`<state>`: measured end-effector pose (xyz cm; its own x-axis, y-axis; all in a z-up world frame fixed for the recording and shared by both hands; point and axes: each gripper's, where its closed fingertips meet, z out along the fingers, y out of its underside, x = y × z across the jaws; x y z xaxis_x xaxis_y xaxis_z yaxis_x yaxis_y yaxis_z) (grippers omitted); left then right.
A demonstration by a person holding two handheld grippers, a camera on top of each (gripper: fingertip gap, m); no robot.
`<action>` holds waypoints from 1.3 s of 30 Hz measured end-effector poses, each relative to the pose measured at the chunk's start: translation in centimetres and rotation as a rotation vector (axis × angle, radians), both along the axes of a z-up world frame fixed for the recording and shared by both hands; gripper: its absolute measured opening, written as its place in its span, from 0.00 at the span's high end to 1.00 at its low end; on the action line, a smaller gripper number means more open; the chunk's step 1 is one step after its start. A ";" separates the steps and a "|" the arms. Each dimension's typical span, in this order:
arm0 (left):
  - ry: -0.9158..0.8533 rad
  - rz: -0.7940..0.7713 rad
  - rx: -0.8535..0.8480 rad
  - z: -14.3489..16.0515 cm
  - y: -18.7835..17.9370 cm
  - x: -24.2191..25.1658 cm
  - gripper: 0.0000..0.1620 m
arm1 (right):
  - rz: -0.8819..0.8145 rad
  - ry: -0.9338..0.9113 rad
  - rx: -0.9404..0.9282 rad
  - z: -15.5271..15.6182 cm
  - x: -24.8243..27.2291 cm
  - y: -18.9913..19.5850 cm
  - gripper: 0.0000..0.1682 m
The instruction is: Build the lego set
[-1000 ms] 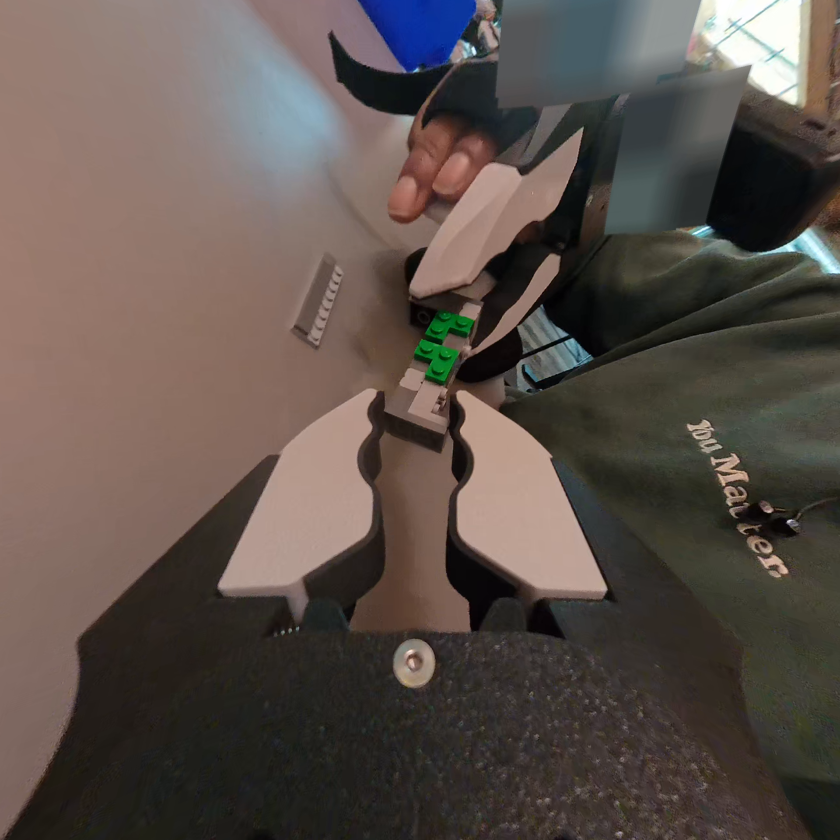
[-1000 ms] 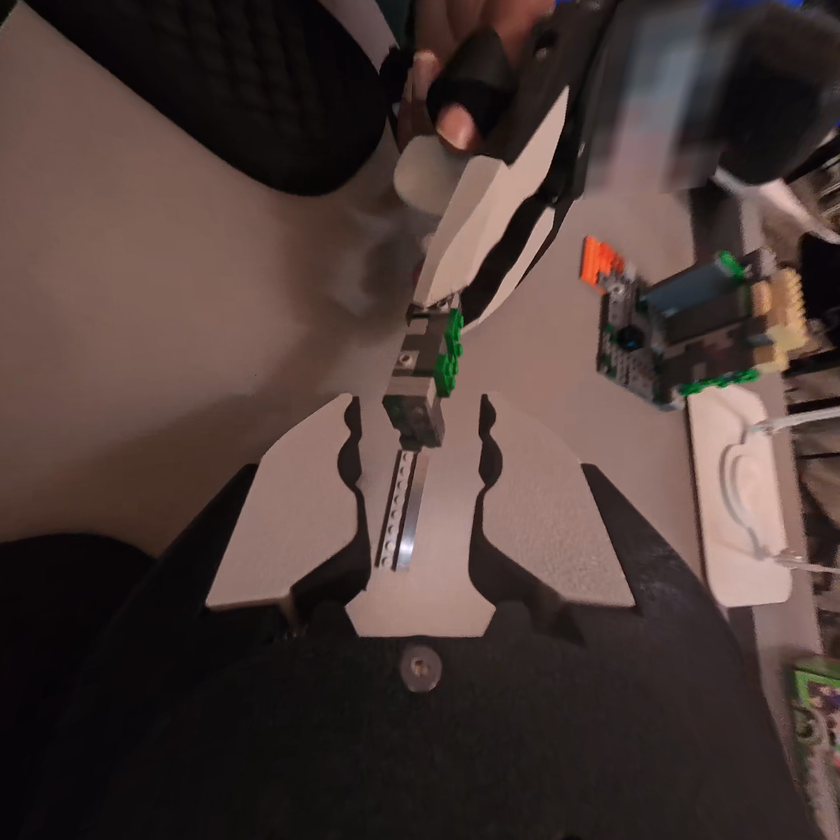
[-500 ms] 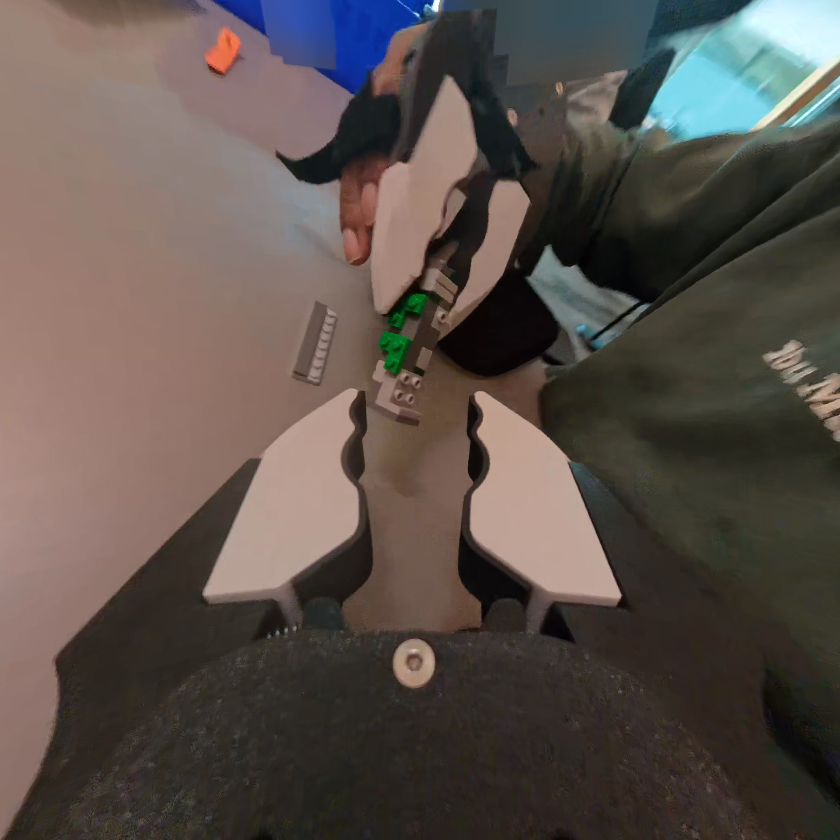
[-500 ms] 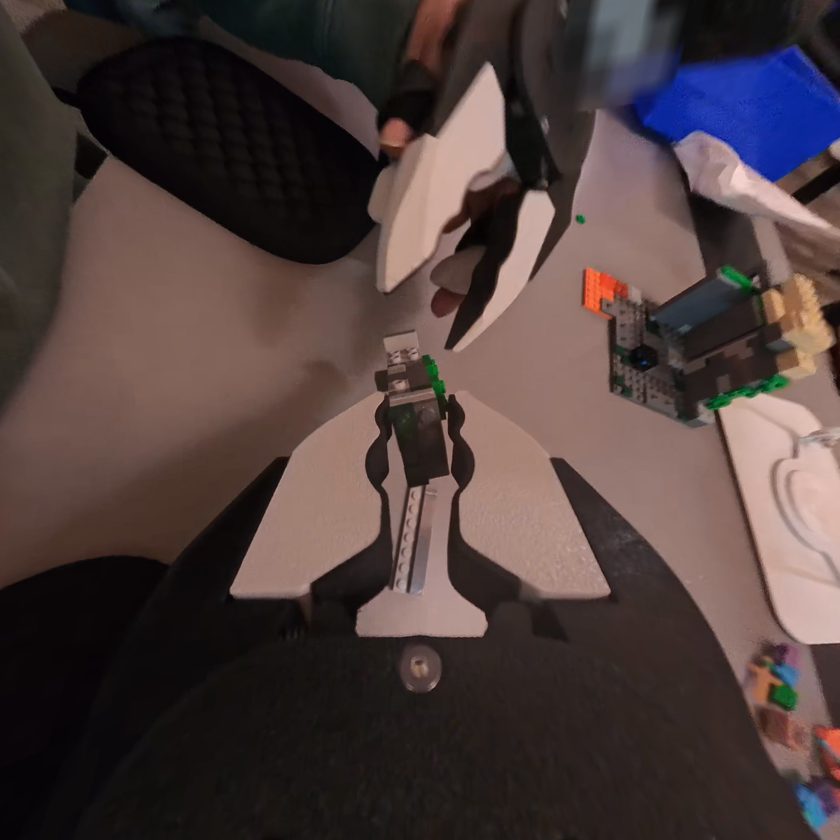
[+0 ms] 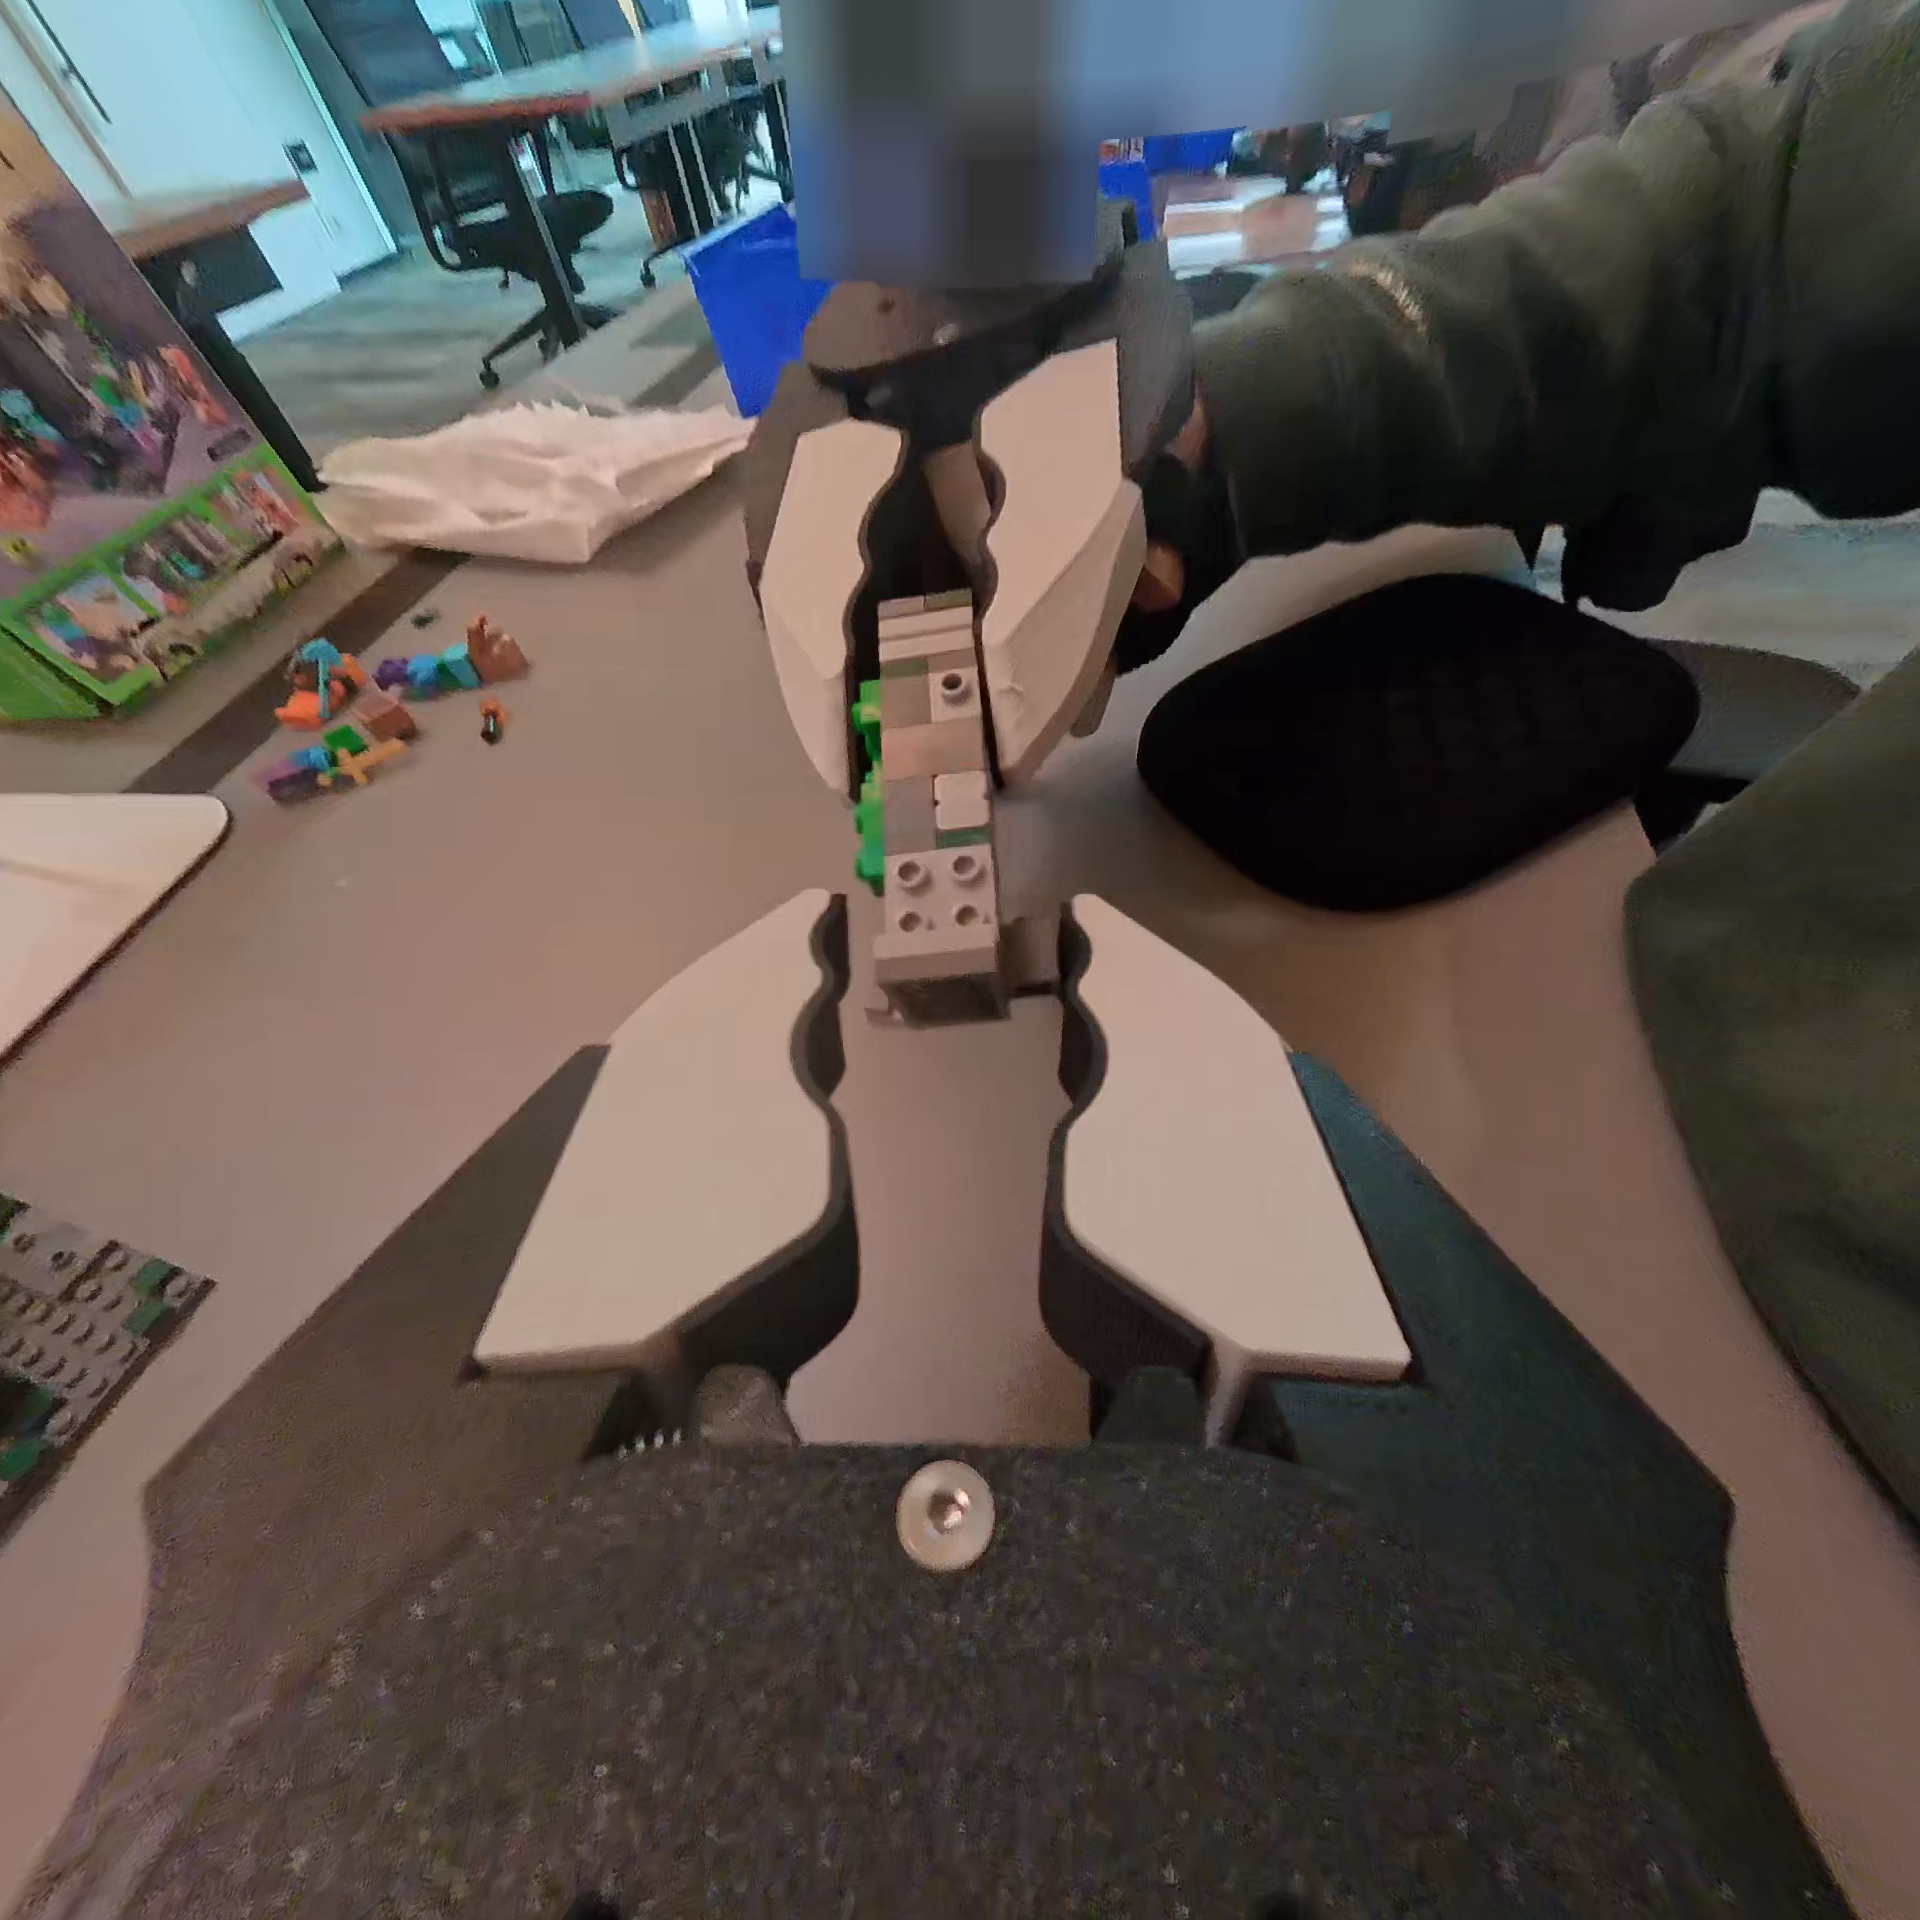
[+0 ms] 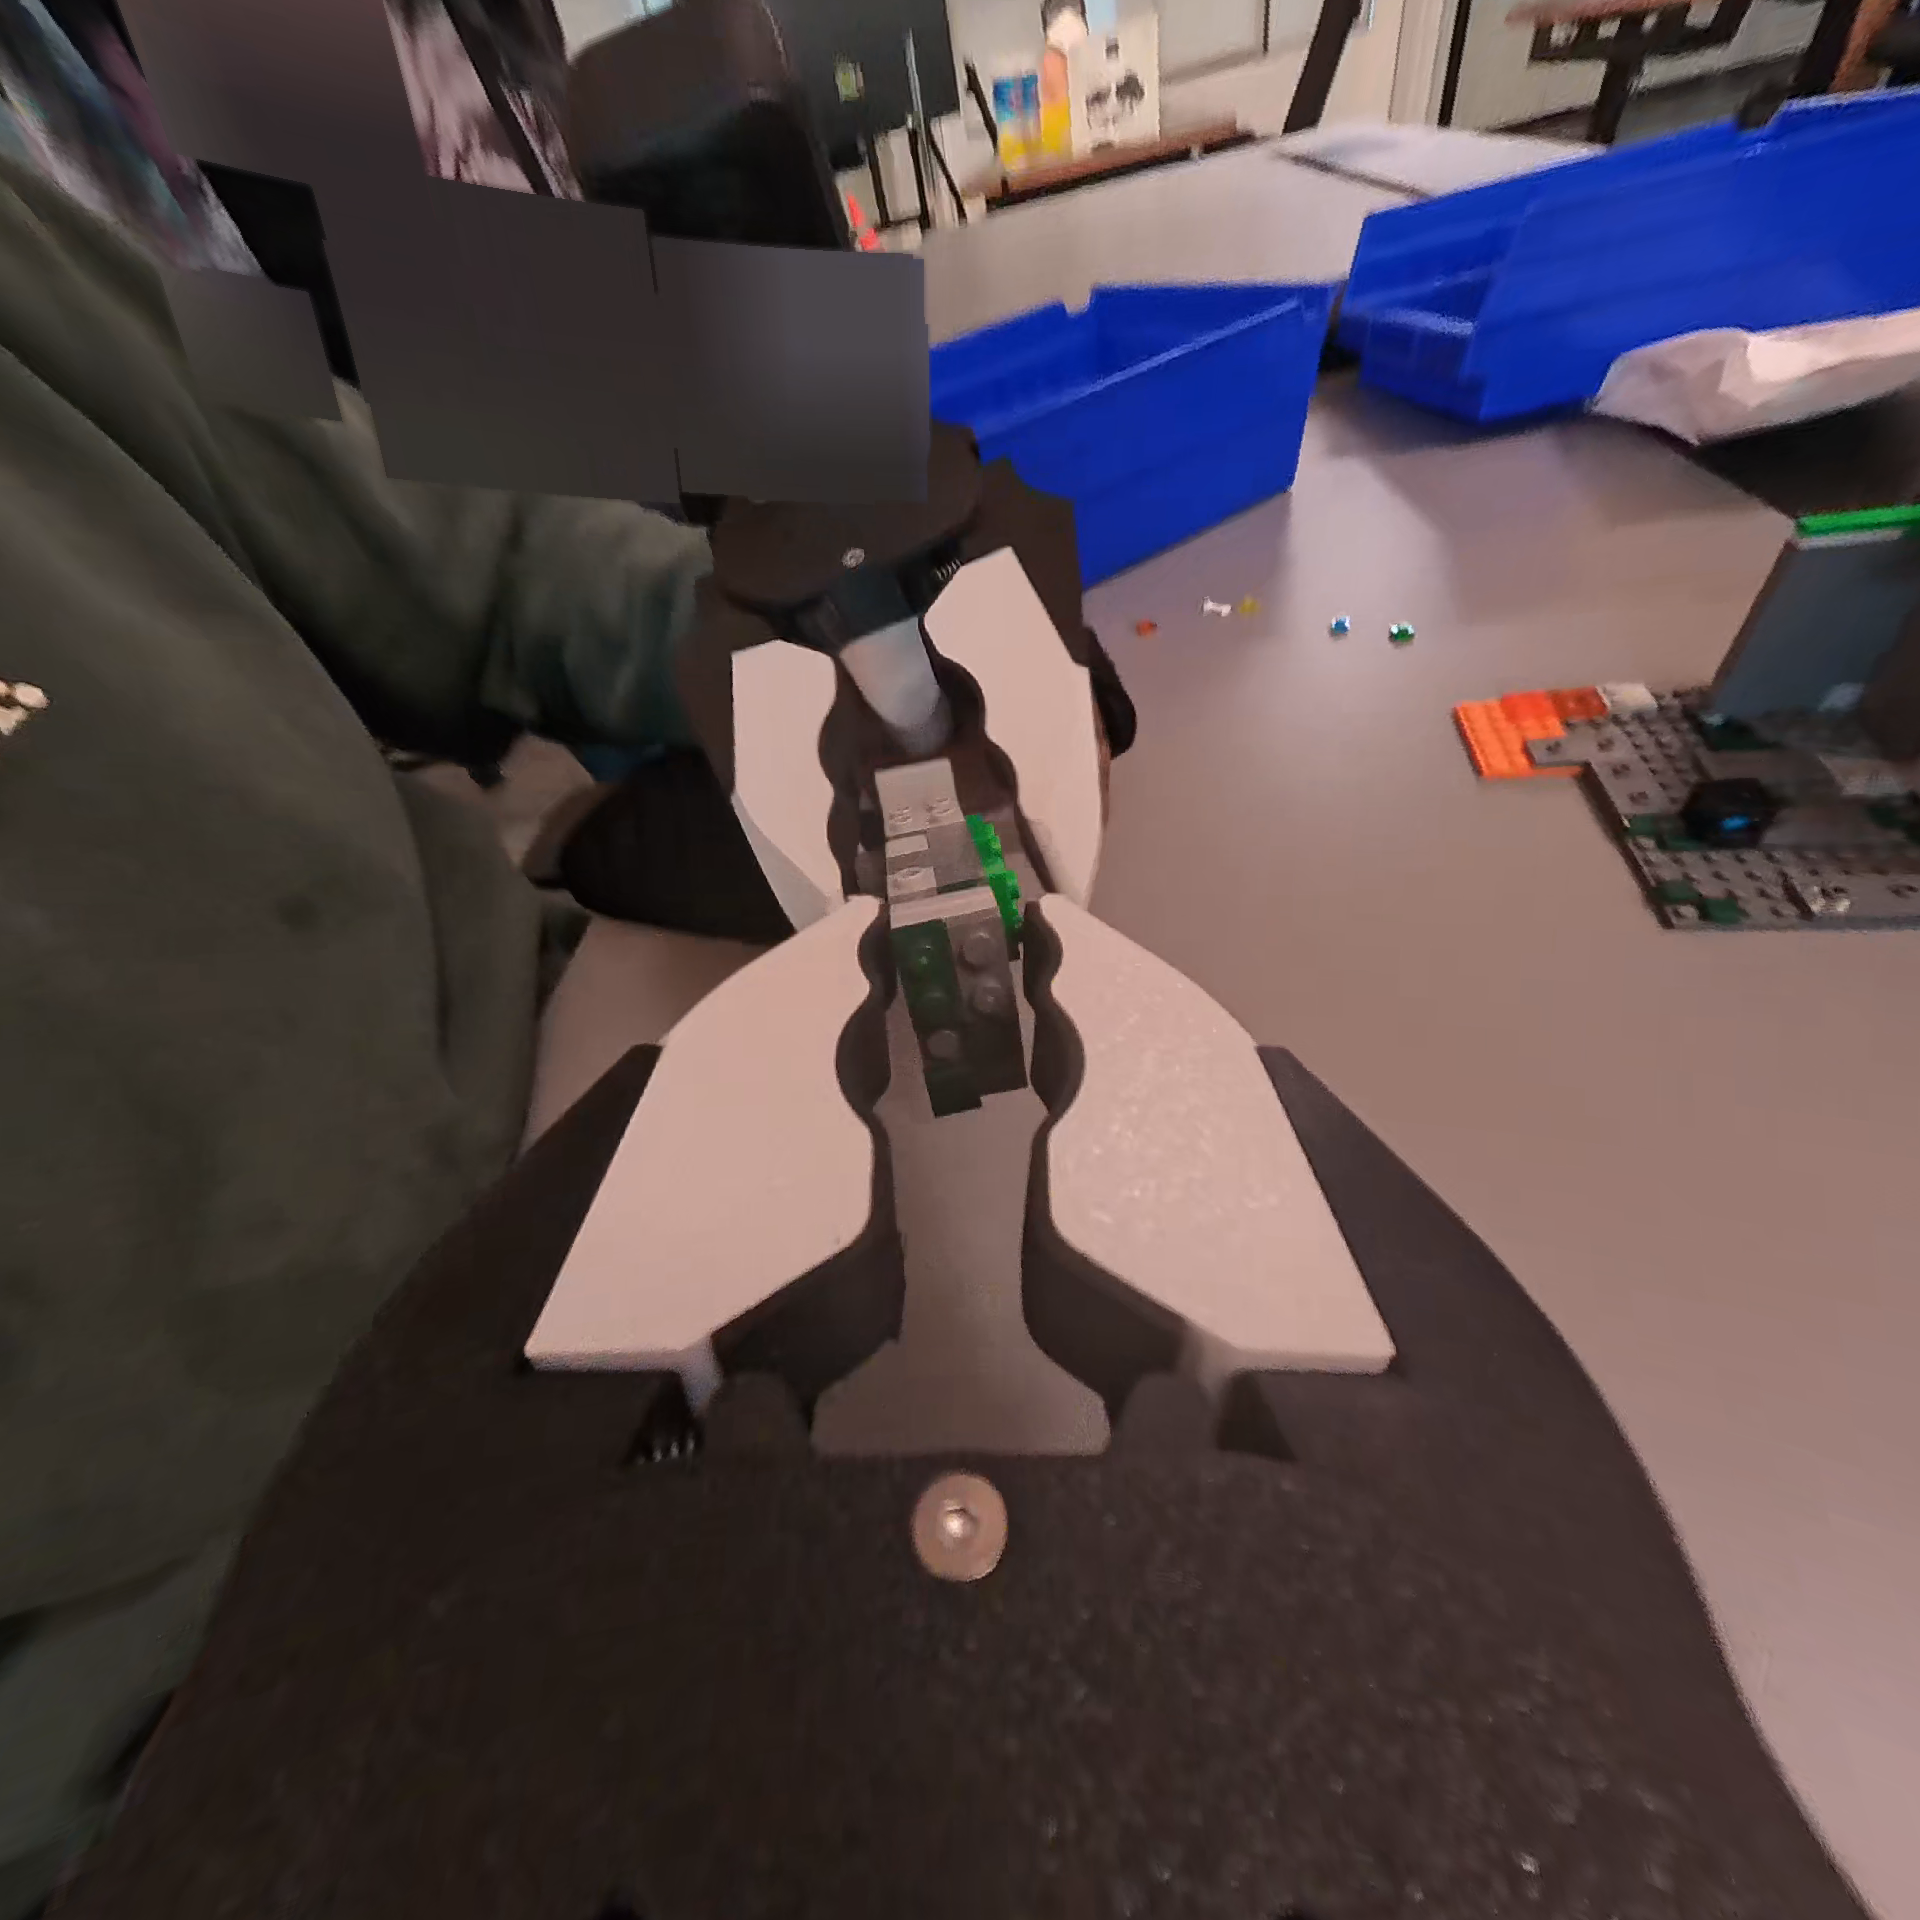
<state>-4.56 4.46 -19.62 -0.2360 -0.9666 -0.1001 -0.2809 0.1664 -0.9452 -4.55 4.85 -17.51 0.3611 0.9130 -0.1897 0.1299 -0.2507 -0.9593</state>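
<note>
A long grey Lego assembly with green pieces along one side point(image 6: 951, 997) is held off the table between the two grippers. My right gripper point(image 6: 951, 914) is shut on one end of it; it also shows in the left wrist view point(image 5: 925, 665), clamped on the far end of the assembly point(image 5: 935, 831). My left gripper point(image 5: 945, 914) is open, its fingertips flanking the near end with small gaps on both sides. In the right wrist view the left gripper point(image 6: 914, 790) sits just beyond my right one, facing it.
A part-built model on a grey baseplate point(image 6: 1766, 831) with an orange plate point(image 6: 1507, 727) stands at right. Blue bins point(image 6: 1143, 416) are behind. The left wrist view shows loose pieces point(image 5: 384, 707), the set's box point(image 5: 125, 540), a white bag point(image 5: 520, 478), a white tray point(image 5: 83, 883), a black chair seat point(image 5: 1403, 727). My left and right fingertips are right by each other.
My left gripper let go of the assembly and my right gripper shut on it. Both grippers swung from looking down to level, and the left fingertips now flank the assembly's end.
</note>
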 end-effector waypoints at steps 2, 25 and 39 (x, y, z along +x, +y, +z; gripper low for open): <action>-0.025 0.006 0.018 0.5 0.0 -0.1 0.81 | -0.012 0.019 0.016 0.3 0.0 0.1 0.86; 0.357 0.067 -0.048 -6.8 2.4 -1.3 0.83 | 0.017 -0.951 -0.089 -10.7 6.8 0.0 0.84; 0.389 0.047 -0.032 -7.6 2.1 -1.6 0.83 | 0.114 -0.871 -0.141 -8.9 5.9 -0.3 0.91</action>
